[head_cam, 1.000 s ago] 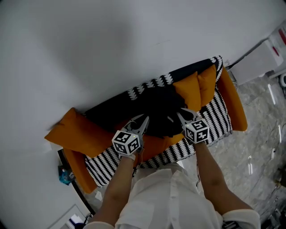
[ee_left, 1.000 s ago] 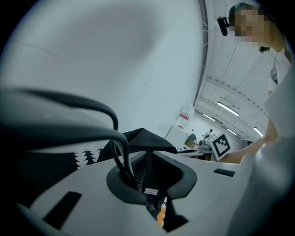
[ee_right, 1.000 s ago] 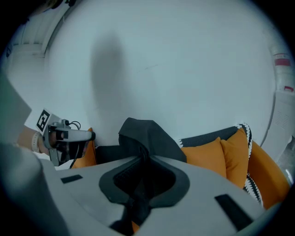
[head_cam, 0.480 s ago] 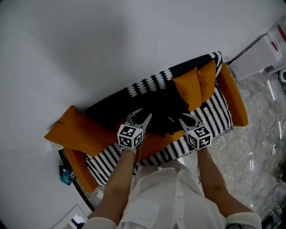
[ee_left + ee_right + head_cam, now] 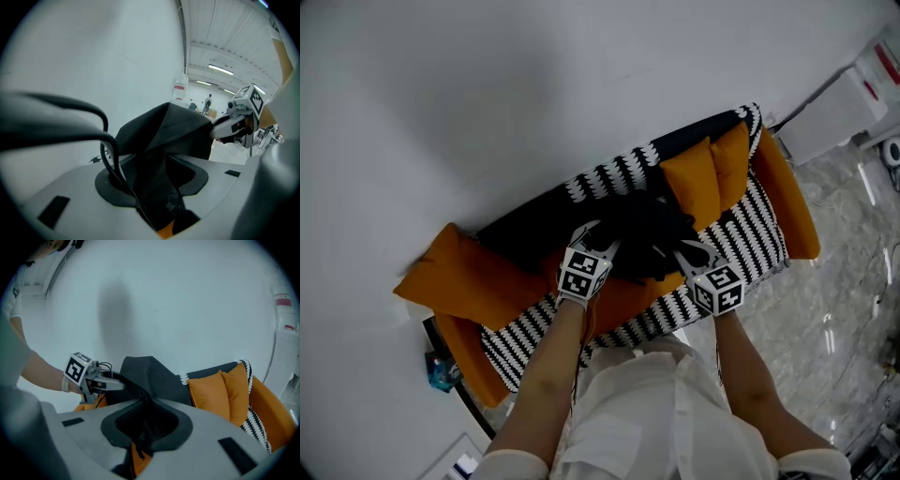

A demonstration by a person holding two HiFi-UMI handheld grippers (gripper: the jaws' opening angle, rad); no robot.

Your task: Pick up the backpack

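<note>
Securing the backpack (image 5: pixel 645 232)
Your right claw (image 5: pixel 682 247) pinches it; left claw (image 5: pixel 602 238) is opening around fabric. Clench deep before lifting.

backpack (image 5: pixel 649 228) edge behind left tongs (image 5: pixel 602 240)

White shirt (image 5: pixel 647 412) (sleeves (image 5: pixel 811 464) seemingly rolled up); 2 black-and-white marker cubes (image 5: pixel 583 275), black cable (image 5: pixel 61 136).
</note>
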